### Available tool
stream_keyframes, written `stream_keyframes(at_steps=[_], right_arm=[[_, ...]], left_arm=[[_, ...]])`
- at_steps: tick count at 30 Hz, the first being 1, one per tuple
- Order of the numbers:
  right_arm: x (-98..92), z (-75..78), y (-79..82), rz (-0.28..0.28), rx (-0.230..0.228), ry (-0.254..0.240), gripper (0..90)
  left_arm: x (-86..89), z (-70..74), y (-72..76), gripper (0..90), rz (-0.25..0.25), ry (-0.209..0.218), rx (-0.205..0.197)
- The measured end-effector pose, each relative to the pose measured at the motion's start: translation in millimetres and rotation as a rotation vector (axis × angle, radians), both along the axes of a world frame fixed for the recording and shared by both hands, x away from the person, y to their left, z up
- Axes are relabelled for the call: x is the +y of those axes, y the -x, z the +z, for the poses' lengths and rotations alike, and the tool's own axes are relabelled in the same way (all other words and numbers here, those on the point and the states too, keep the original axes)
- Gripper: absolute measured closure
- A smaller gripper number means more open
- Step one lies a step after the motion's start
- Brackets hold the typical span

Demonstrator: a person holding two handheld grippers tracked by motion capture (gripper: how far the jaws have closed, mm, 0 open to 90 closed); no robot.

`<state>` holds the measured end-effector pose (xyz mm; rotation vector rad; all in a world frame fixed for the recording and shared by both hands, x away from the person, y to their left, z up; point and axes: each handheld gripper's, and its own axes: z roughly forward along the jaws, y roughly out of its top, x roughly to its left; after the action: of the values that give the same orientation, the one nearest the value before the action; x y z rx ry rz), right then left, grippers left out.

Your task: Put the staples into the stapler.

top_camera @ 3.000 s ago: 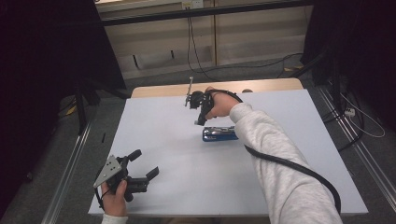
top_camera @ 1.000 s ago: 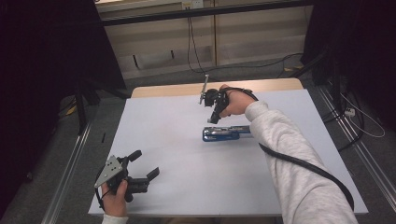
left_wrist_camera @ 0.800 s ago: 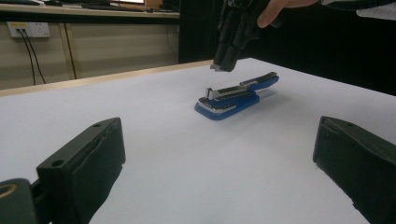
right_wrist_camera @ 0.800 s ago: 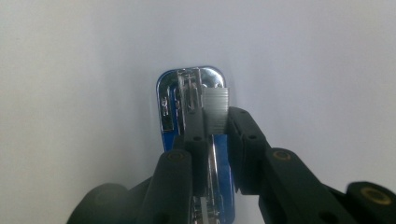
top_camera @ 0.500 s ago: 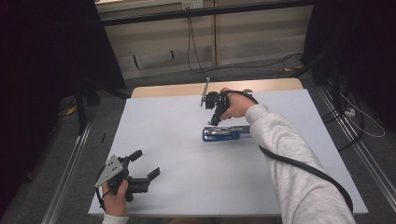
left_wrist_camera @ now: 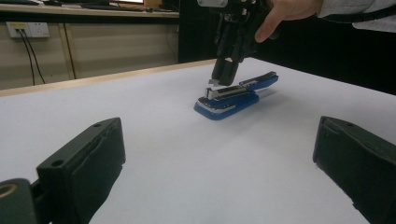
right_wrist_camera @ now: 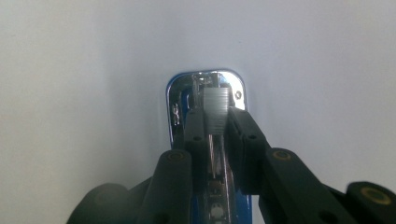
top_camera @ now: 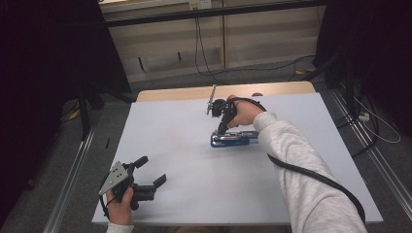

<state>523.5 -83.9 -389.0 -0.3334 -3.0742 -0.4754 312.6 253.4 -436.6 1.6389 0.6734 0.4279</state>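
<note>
The right gripper (top_camera: 221, 127) points steeply down over the blue stapler (top_camera: 233, 139), which lies open on the white desk (top_camera: 184, 160), a little beyond the middle and toward the right side, well apart from the far edge. In the right gripper view its two black jaws stand close together and pinch a small strip of staples (right_wrist_camera: 215, 111) between the pads, so this gripper is clenched on the strip. I think the strip is held upright and from above because it must drop straight into the narrow metal channel of the stapler, which runs along the tool's length.

The strip hangs directly over the front end of the stapler, where the chrome channel is seen under it; whether it already touches the channel I cannot tell. In the left gripper view the jaw tips are just above the stapler's open top.

The left gripper (top_camera: 148, 175) rests near the front-left corner of the desk, held in the person's hand, jaws wide apart and with nothing between them. It seems to wait there, out of the way, facing the stapler from a distance.
</note>
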Motion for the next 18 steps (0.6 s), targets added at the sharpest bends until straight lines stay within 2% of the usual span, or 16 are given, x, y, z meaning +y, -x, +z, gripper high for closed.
stream_keyframes(at_steps=[18], right_arm=[[5.6,-5.2,0.3,0.010,0.013,0.001,78.3]], left_arm=[[-0.5,-0.4,-0.7,2.3,-0.001,0.000,0.001]])
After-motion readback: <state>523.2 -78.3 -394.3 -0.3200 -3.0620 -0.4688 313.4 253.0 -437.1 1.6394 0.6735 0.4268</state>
